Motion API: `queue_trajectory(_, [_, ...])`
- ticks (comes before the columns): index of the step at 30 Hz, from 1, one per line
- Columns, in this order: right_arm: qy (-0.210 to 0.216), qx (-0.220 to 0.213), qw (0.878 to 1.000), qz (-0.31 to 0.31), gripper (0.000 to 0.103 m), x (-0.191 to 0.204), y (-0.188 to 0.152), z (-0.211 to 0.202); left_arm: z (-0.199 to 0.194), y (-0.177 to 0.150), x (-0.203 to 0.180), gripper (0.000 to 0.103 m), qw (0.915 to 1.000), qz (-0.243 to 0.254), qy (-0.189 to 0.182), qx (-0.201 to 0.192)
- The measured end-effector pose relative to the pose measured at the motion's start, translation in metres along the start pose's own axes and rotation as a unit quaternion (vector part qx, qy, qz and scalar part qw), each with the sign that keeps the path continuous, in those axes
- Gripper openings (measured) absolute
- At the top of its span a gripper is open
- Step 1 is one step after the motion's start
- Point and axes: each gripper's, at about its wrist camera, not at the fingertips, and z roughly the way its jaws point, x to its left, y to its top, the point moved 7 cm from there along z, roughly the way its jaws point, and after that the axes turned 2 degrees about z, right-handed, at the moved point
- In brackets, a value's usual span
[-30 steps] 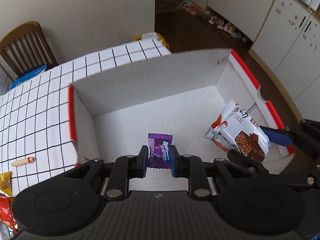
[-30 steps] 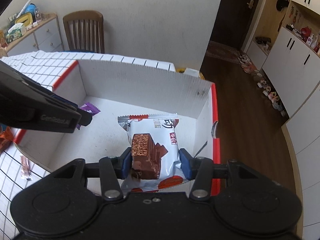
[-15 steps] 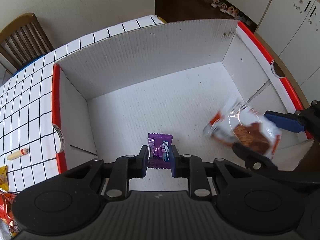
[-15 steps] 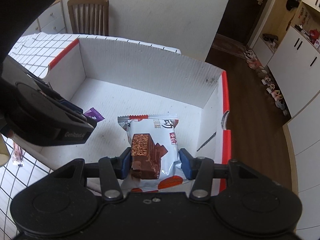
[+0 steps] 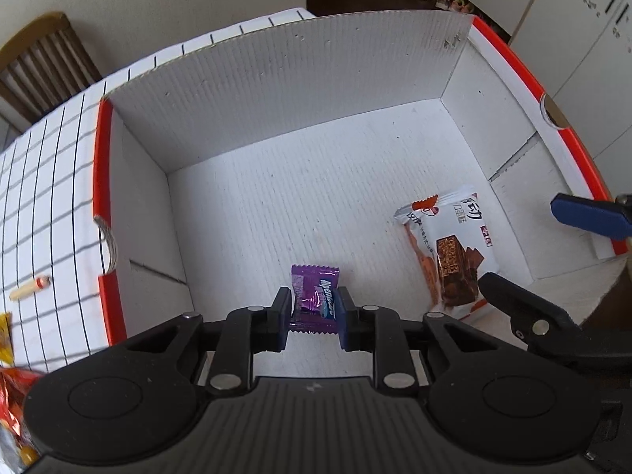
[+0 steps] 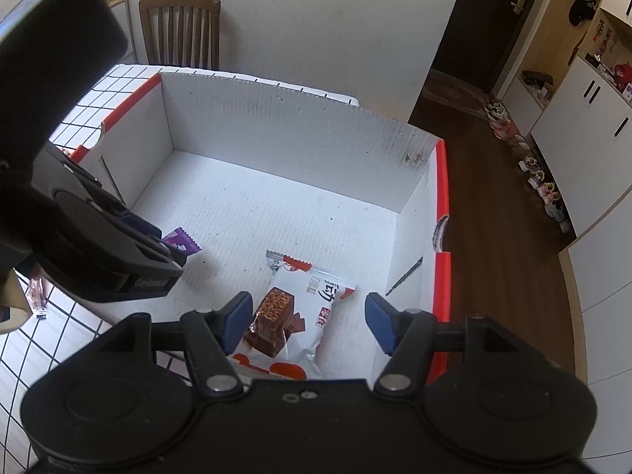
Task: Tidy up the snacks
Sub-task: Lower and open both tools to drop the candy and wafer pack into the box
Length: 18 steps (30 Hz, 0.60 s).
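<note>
White corrugated cardboard is forming the walls and floor of the open box (image 5: 316, 197), whose side rims are carrying red edging; it is sitting on a white tablecloth (image 5: 47, 166) ruled with black grid lines.

The left gripper (image 5: 314, 312) is reaching down into the box and is clamping a small purple candy wrapper (image 5: 316, 296) between its blue pads, the wrapper standing up from the jaws just above the box floor. In the right wrist view the same gripper (image 6: 168, 251) is showing at the left, with a corner of the purple candy wrapper (image 6: 181, 241) poking out past its tip.

The right gripper (image 6: 308, 322) is hovering over the near right part of the box with its jaws spread wide apart and gripping nothing. The chocolate wafer packet (image 6: 292, 316) is lying flat on the box floor below and between those spread fingers, its white end pointing away from the gripper. From the left gripper's side, the chocolate wafer packet (image 5: 450, 252) is lying to the right of the held candy, well apart from it, with the right gripper's blue pad (image 5: 588, 215) hanging further right.

Left of the left gripper, outside the box, a small stick-shaped snack (image 5: 29, 288) is lying on the tablecloth, and an orange-red snack bag (image 5: 12, 407) is showing at the frame's lower left edge. A wooden chair (image 6: 179, 27) is standing beyond the table.
</note>
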Motion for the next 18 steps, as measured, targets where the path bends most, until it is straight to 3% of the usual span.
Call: queue_trajectory(18, [0.014, -0.036, 0.999, 0.021, 0.064, 0.0, 0.002, -0.042, -0.071, -0.017, 0.007, 0.024, 0.9963, -0.017, -0.038, -0.075])
